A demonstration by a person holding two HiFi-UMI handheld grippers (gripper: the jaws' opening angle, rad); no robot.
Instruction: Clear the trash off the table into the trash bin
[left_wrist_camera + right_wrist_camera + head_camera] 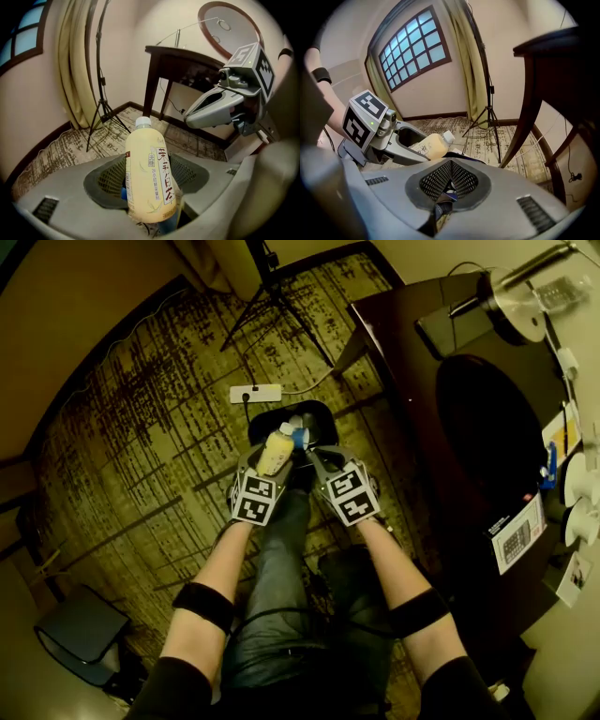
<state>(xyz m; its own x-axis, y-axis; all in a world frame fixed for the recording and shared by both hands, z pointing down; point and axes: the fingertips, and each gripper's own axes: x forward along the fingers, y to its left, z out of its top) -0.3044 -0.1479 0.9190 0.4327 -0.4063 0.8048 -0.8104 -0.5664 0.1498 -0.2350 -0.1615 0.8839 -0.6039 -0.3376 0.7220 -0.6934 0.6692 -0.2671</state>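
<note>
Over the trash bin (325, 416), left gripper's (274, 454) Chinese-lettered bottle (149, 174), right gripper's (306, 452) blue wrapper (442, 207)

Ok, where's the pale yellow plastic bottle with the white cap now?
The bottle is centre of the head view, held in the left gripper over the black trash bin, right gripper alongside.

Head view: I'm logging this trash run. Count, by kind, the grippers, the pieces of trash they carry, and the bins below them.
Gripper: 2, the left gripper and the right gripper
Bottle: 1, gripped in the left jaws
Wrapper: 1, blue, pinched in the shut right jaws
Bin: 1, on the floor
Total: 5
</note>
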